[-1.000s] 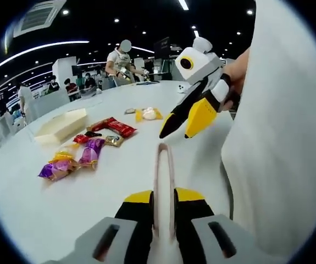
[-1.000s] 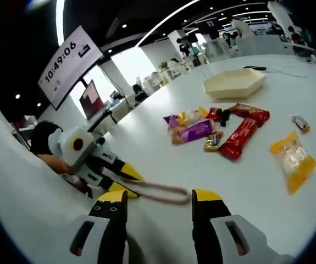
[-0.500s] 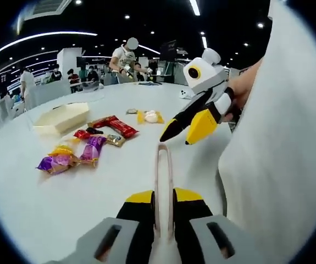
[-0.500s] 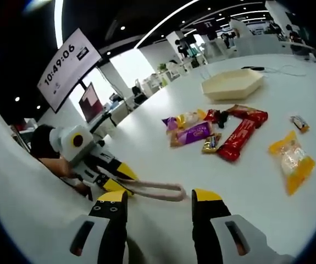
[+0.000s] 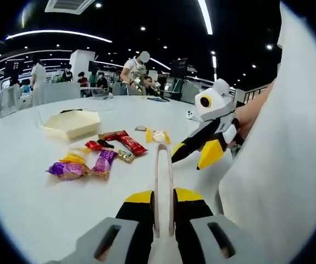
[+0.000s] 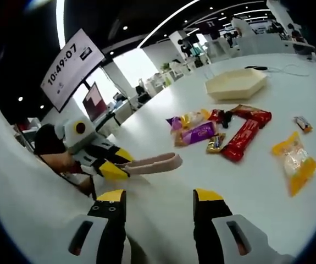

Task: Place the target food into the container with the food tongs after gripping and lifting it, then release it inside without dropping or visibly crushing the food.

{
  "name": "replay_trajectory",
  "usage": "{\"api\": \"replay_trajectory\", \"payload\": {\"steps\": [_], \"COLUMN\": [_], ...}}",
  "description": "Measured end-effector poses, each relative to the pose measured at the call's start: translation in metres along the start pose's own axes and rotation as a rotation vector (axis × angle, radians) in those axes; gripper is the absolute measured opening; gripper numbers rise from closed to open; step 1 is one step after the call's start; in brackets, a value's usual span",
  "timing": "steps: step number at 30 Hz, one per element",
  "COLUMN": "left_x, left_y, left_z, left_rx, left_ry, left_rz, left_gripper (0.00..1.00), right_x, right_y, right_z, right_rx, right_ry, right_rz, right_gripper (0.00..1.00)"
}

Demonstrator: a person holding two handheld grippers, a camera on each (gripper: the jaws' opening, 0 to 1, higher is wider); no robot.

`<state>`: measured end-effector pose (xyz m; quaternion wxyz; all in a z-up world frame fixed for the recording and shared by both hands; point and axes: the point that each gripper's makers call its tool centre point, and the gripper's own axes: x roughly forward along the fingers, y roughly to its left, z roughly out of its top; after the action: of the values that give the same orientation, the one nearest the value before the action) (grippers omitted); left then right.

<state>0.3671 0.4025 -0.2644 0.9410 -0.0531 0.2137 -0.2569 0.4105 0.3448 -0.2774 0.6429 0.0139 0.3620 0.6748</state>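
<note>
Target food not identifiable among the packets; labels too small to read. Left gripper (image 5: 163, 206) clamped on pinkish food tongs (image 5: 163, 181), jaws tight against both arms; handle end hidden between jaws. Tongs' long axis straight ahead along the jaws, tips pointing far toward the snack cluster, held above white counter (image 5: 31, 181). In right gripper view, same tongs (image 6: 152, 162) lie roughly level, tips pointing right toward the snacks. Right gripper (image 6: 160, 212) jaws apart, nothing between them; seen from left gripper view (image 5: 201, 154) at right, partly cut off by a white sleeve (image 5: 278, 165). Purple packets (image 5: 83, 166), red packets (image 5: 122, 142), yellow packet (image 5: 158, 136) scattered mid-counter. Cream hexagonal container (image 5: 72, 124) far left, interior not visible. Wall clock screen (image 6: 70, 58) upper left.
</note>
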Motion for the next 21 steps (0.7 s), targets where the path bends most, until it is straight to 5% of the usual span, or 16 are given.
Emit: {"api": "replay_trajectory", "payload": {"steps": [7,11,21], "left_x": [-0.003,-0.006,-0.014], "left_y": [-0.005,-0.008,-0.023], "left_z": [0.011,0.017,0.048], "left_rx": [-0.012,-0.004,-0.007], "left_ry": [-0.011,-0.009,-0.035], "left_rz": [-0.029,-0.037,-0.123], "left_gripper": [0.10,0.10,0.10], "right_x": [-0.003,-0.004,-0.012], "right_y": [0.004,0.030,0.044], "right_z": [0.010,0.014,0.041], "right_rx": [0.002,0.011,-0.037], "right_ry": [-0.020,-0.021,-0.067], "right_rz": [0.034,0.156,0.196], "right_gripper": [0.52,0.55,0.55]}}
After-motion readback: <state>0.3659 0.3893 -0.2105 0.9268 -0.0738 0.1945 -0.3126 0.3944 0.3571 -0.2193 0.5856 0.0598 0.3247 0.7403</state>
